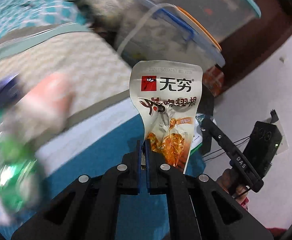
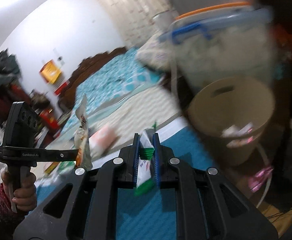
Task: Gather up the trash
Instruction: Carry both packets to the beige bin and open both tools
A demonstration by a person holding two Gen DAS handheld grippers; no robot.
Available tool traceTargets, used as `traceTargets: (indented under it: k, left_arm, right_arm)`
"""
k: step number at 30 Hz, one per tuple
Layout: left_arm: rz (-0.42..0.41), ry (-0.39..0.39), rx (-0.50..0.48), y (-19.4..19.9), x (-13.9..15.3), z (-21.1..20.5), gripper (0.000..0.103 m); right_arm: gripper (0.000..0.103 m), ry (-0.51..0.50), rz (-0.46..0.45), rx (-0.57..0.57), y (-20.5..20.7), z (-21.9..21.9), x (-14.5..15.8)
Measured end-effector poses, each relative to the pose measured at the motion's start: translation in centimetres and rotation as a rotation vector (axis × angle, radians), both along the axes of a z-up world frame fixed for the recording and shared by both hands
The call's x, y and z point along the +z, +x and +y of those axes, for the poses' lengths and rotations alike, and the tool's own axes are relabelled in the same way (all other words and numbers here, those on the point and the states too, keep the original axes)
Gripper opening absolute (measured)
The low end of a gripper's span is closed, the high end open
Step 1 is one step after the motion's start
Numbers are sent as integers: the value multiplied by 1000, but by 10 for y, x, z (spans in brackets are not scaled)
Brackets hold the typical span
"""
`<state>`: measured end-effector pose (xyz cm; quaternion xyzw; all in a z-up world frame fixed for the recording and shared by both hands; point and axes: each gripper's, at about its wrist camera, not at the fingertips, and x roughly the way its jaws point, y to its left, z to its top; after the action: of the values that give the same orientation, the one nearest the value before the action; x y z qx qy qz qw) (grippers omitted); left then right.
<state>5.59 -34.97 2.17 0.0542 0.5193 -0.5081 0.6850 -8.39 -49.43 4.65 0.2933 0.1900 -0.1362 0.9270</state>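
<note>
Foil snack pouch (image 1: 166, 108), silvery w/ red logo square, dark Chinese lettering and a glossy amber food photo, stands upright and crinkled at its waist; left claw (image 1: 144, 142) is pressed together on its lower edge, blue ribbed pads flat against the film. Same pouch shows edge-on in the right wrist view (image 2: 82, 140), pinched at the tip of the other tool, which a hand (image 2: 20, 192) in a red patterned sleeve grips by its black handle.

Right claw (image 2: 147, 138) is pinching a small white-and-green wrapper (image 2: 145, 160), zigzag crimped seam, hanging down betw. the blue pads.

Tan plastic bin (image 2: 234, 120), round, smooth-walled, w/ a slot handle cut near the rim, sits to the right of and beyond the right claw; pale and pink scraps lie inside.

Blurred bkgd: teal-and-white patterned bedspread (image 2: 110, 80), cream textured mat (image 1: 66, 60), and clear plastic tubs (image 1: 176, 34) w/ blue latch and orange rim, stacked. Green-and-white blur at lower left of the left wrist view can't be identified.
</note>
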Motion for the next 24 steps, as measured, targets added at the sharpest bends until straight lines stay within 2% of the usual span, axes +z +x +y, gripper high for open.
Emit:
traceTargets:
  k: [7,11,15,16,17,18,19,24]
  left_arm:
    - [14,28,-97,7,-12,-145,3]
    - [2,78,-121,8,-27,-195,3]
    - [-22,117,-95,13,-43,-226,5]
    - [-20,118,-83,15,-47,-230,17]
    - [-14,124,-70,18,-51,-233,30]
    - [-18,127,-55,20,-54,-234,52]
    - [-30,125,-39,21,-55,-235,56]
    - [-54,82,-17,22,-40,-210,54]
  right_arm:
    - [15,-19,34,-141,-8,-89,0]
    - [18,1,58,-173,-5,-127,-10]
    - [20,80,37,-175,-3,-150,-25]
    - [33,103,26,-180,-3,-157,-29]
    - [68,112,19,-185,-3,-158,-30]
    - [84,115,-4,-203,-5,-160,-32]
    - [93,105,-33,-225,-8,-157,-30]
    - [93,84,-64,-228,-12,-149,-19]
